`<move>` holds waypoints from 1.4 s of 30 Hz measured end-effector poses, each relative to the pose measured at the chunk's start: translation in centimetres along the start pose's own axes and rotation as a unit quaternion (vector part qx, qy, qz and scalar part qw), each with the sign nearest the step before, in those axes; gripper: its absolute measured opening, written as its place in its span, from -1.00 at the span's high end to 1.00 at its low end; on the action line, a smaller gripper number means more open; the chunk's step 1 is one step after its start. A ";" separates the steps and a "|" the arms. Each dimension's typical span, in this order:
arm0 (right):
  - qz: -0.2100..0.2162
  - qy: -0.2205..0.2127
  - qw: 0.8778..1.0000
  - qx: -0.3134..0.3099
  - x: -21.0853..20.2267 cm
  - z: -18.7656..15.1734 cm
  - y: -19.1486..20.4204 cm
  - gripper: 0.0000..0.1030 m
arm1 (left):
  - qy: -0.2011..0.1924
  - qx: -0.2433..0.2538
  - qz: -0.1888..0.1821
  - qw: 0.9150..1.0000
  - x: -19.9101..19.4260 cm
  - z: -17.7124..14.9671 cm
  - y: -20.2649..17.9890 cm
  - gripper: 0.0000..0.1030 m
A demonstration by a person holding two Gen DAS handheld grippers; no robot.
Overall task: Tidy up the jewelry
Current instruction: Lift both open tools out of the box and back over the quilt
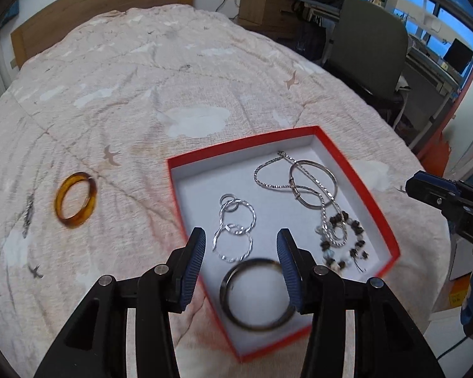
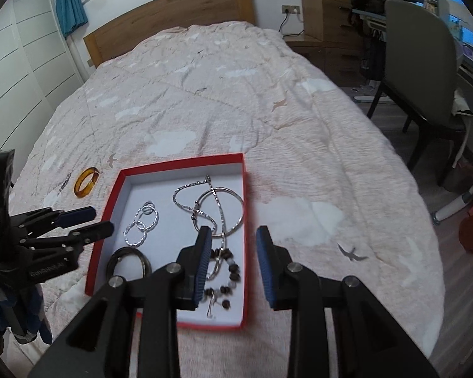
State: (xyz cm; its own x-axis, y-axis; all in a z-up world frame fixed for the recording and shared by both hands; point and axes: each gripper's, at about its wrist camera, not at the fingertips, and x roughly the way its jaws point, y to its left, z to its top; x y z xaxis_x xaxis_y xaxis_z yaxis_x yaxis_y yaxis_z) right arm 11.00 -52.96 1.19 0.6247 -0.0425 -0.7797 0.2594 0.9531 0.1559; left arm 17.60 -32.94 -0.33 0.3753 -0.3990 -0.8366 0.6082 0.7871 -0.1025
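A red box with a white inside [image 1: 186, 176] [image 2: 108, 208] lies on the bed. In it are silver hoop earrings [image 1: 235, 230] [image 2: 142, 220], a silver chain [image 1: 268, 173] [image 2: 186, 195], a silver bangle [image 1: 315, 186] [image 2: 224, 211], a beaded bracelet [image 1: 343, 245] [image 2: 227, 280] and a dark bangle [image 1: 257, 293] [image 2: 129, 260]. An amber bangle [image 1: 75, 200] [image 2: 85, 182] lies on the quilt left of the box. My left gripper [image 1: 240, 244] [image 2: 93, 220] is open above the dark bangle, which looks blurred. My right gripper [image 2: 235, 242] is open and empty over the box's right edge.
The bed's pink quilt [image 1: 173, 78] stretches to a wooden headboard [image 2: 173, 9]. A small dark item [image 1: 28, 214] lies on the quilt left of the amber bangle. A grey chair [image 1: 372, 47] and a desk stand right of the bed.
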 end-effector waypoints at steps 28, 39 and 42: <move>0.063 -0.070 0.992 -0.082 -15.4 -5.4 17.5 0.45 | -0.084 -0.095 0.108 0.986 -21.7 -15.5 13.6 -0.21; 0.097 -0.040 0.988 -0.112 -9.8 -3.8 21.9 0.45 | -0.083 -0.116 0.134 0.981 -20.2 -14.8 17.2 -0.21; 0.099 -0.026 0.988 -0.114 -7.8 -3.2 22.2 0.45 | -0.082 -0.122 0.137 0.980 -19.8 -14.5 17.7 -0.21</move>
State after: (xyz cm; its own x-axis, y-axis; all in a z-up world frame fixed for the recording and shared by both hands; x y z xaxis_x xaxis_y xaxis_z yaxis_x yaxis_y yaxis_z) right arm 9.53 -30.53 8.84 0.6858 0.1427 -0.7137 -0.0413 0.9866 0.1576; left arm 10.79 -4.31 6.60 0.6199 -0.2118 -0.7556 0.2916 0.9561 -0.0288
